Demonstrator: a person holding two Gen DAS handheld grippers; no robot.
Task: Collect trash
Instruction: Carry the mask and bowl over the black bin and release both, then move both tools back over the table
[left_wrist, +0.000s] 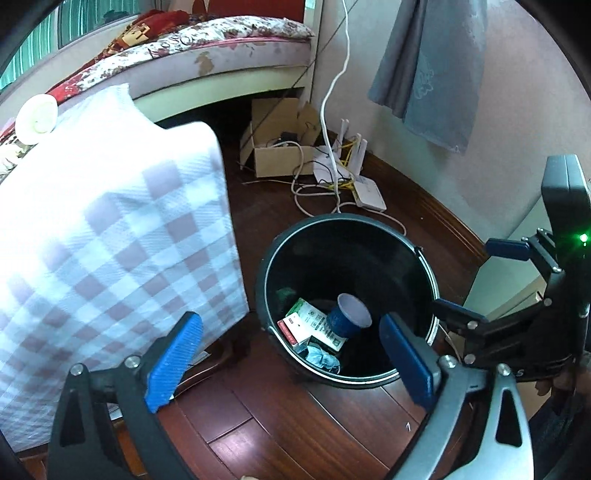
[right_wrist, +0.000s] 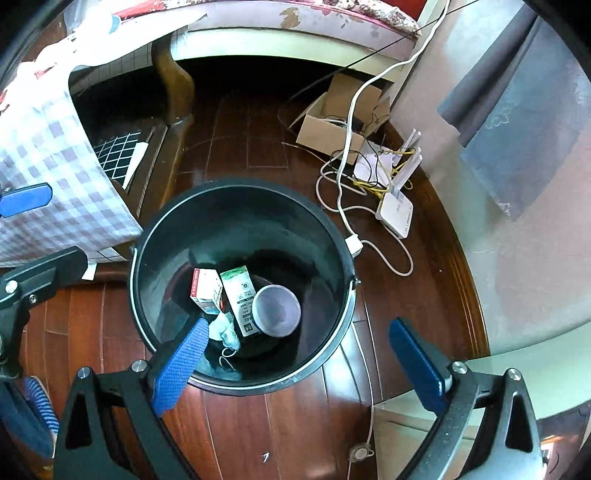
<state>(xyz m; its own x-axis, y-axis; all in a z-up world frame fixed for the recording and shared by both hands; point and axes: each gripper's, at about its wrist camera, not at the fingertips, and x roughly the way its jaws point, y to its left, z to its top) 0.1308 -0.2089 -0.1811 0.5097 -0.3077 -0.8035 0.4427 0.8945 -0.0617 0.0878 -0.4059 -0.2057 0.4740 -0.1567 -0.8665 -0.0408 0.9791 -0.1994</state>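
Dark wood floor holds a black bin; inside lie a blue cup, two cartons and a crumpled mask; a router sits at two o'clock; left gripper and right gripper hang above it, fingers wide, holding nothing.

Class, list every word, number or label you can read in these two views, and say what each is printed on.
"S": right gripper body, left wrist view.
Green-and-white carton in the bin: print too small to read.
Red-and-white box: print too blurred to read.
Blue paper cup: no readable text.
Mattress edge: letters too blurred to read.
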